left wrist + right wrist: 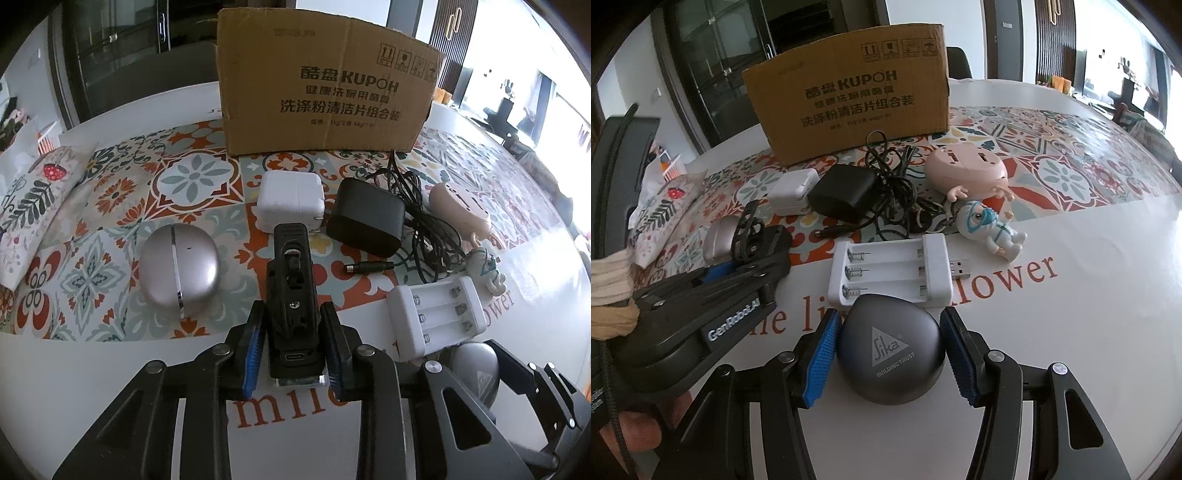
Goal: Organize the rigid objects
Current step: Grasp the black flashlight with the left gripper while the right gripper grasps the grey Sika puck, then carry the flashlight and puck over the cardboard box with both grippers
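Observation:
My left gripper (pixel 293 343) is shut on a black clip-like device (pixel 291 288) with a USB-C port, held just above the table; it also shows in the right wrist view (pixel 750 230). My right gripper (pixel 886 354) is around a dark grey Sika case (pixel 890 354); the left pad touches it, a small gap shows at the right pad. Ahead lie a white battery charger (pixel 890 275), a silver oval case (pixel 177 269), a white plug adapter (pixel 291 201), a black power adapter (pixel 365 221) with tangled cable, a pink case (pixel 967 168) and a white figurine (pixel 993 230).
A cardboard box (pixel 321 85) stands at the back of the patterned tablecloth (pixel 110 192). A floral pouch (pixel 29 199) lies at the far left. The left gripper's body (pixel 701 314) sits close to the left of my right gripper.

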